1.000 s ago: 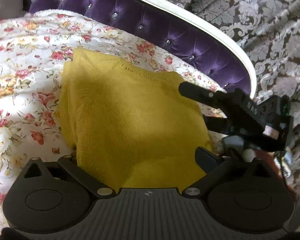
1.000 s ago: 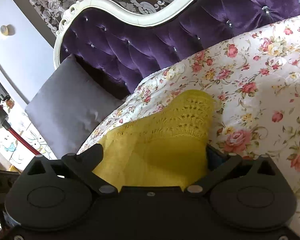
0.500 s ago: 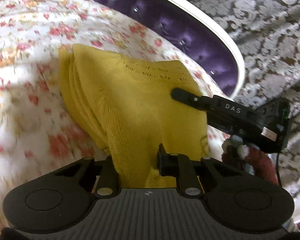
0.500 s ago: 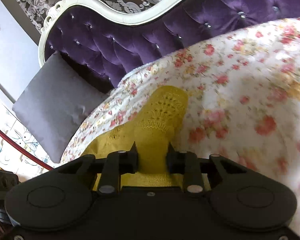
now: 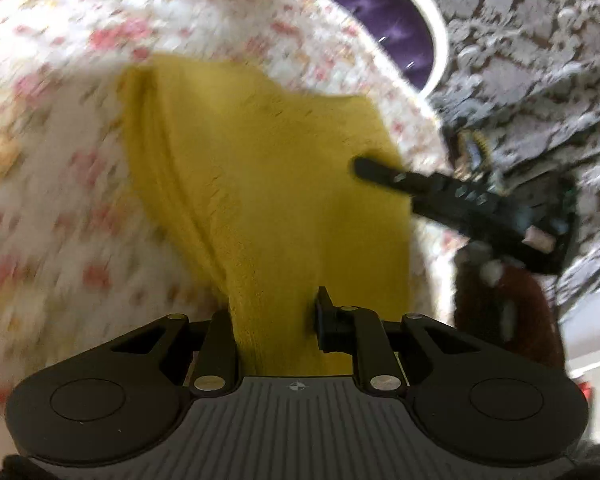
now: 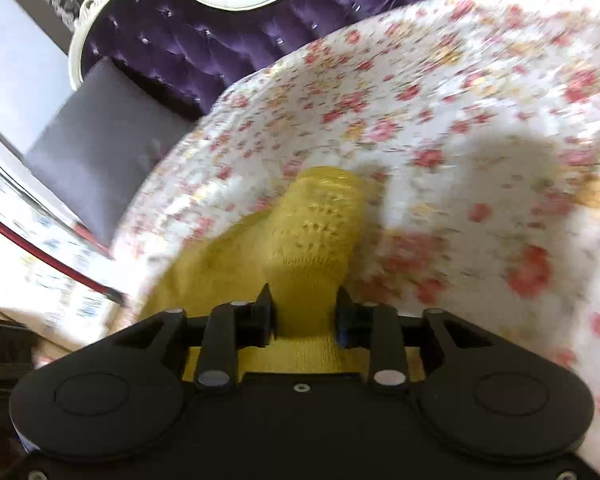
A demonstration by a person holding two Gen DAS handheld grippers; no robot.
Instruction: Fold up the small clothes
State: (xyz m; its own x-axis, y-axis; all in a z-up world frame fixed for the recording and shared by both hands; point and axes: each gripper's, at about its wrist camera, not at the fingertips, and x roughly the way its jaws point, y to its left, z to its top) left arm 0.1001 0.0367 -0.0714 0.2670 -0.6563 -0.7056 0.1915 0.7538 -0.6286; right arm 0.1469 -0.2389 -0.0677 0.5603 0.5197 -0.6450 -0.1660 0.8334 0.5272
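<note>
Yellow knitted fabric fills the middle of both views: it is a small yellow garment (image 5: 268, 184) lying on a floral bedspread (image 5: 60, 140) (white with pink and red flowers). The left gripper (image 5: 276, 316) has its two fingers pressed against a bunched fold of the knit at the near edge, so it is closed on the cloth. From this pinch the fabric spreads away in a wide sheet with some pleats on its left side.

The right gripper (image 6: 304, 312) also has its fingers drawn in on the garment (image 6: 320, 232), holding a narrower part with an openwork pattern. In the left wrist view this right gripper (image 5: 364, 166) reaches in from the right side and touches the far right edge of the cloth.

Behind the bedspread (image 6: 440, 100) stands a purple tufted headboard (image 6: 204, 52) with a white frame, and a grey cushion (image 6: 96, 136) leans beside it. Both pictures are blurred, so fine details of the knit are not clear.
</note>
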